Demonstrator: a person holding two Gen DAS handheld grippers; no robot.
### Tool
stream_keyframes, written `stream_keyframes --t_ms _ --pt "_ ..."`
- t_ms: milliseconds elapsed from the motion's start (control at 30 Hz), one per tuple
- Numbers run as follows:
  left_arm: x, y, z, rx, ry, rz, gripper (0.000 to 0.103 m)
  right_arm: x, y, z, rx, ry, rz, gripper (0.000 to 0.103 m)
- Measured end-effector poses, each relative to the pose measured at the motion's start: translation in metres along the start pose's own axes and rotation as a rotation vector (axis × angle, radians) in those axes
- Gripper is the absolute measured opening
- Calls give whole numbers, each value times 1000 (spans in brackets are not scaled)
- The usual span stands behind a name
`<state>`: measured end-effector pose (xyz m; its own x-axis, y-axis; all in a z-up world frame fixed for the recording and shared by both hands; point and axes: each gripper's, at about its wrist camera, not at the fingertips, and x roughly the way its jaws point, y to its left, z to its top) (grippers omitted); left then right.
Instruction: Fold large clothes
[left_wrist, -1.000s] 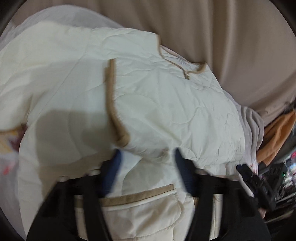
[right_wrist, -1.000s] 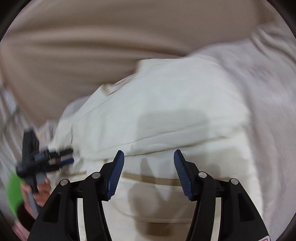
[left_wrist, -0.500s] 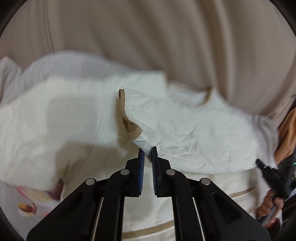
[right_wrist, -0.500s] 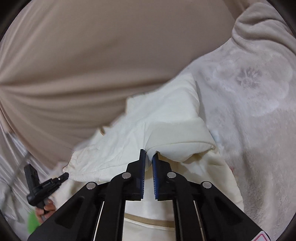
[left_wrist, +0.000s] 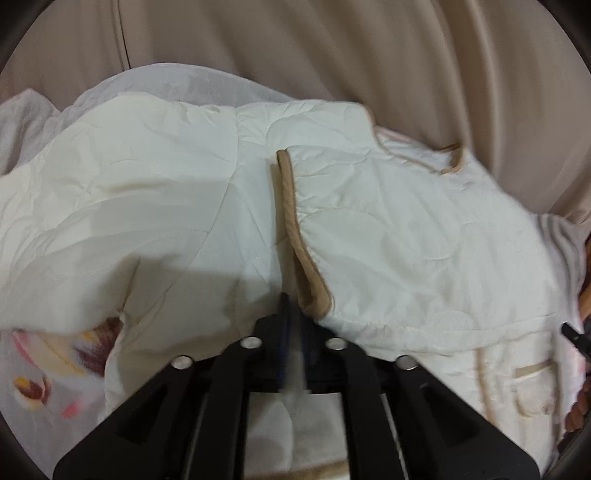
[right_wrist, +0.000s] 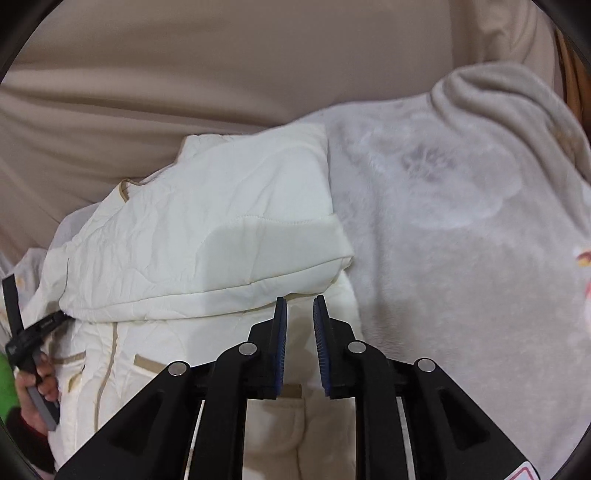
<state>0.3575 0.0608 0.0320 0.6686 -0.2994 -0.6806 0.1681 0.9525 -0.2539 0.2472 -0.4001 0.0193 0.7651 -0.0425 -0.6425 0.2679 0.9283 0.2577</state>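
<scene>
While a beige curtain (left_wrist: 332, 55) hangs in broad vertical folds across the whole back of the room, the work goes on over a soft surface covered by a pale grey fleece blanket (right_wrist: 461, 221) with a faint flower pattern pressed into its pile. At the left edge of the left wrist view a patch of the covering shows coloured flowers (left_wrist: 33, 384) in pink, yellow and dark red.

On this blanket lies the cream quilted jacket (left_wrist: 166, 206), trimmed in tan binding (left_wrist: 291, 229). It is spread across the middle of the surface, with its upper part folded over the lower part, so that a thick folded edge (right_wrist: 221, 295) runs across the garment; tan-edged pockets (right_wrist: 147, 363) show on the layer beneath. Its right side ends near the centre of the right wrist view, with bare blanket beyond.

Just in front of the tan binding's lower end, the left gripper (left_wrist: 293, 314) has its jaws a little apart; they have just been opening, and through the motion blur I cannot tell whether any cloth is between them. Over the lower layer, close to the folded edge, the right gripper (right_wrist: 300, 314) has its jaws parted by a narrow gap with nothing between the blue pads (right_wrist: 282, 343); they too have just been opening. At the left of that view a hand (right_wrist: 37, 384) holds the other tool's handle.
</scene>
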Motion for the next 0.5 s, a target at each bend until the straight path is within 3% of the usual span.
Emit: stream_keyframes --t_ms 33,100,200,233,333,400,500 --pt "-10 3 0 -29 -7 -59 49 -7 3 2 -17 -8 -1 17" --pt "-23 9 -2 -79 -31 -114 70 -18 6 4 -39 -25 10 20" --pt "-36 9 4 -122 -39 -207 73 -20 9 21 -43 -70 16 23" --pt "-39 8 8 -132 -43 -224 79 -17 11 26 -39 -80 6 23" --pt "-31 -2 19 -123 -40 -199 88 2 18 39 -32 -70 15 24" --pt "-9 -12 28 -99 17 -179 84 13 30 49 -43 -62 13 18" --pt "14 -19 37 -56 37 -79 69 24 55 63 -77 -74 55 11"
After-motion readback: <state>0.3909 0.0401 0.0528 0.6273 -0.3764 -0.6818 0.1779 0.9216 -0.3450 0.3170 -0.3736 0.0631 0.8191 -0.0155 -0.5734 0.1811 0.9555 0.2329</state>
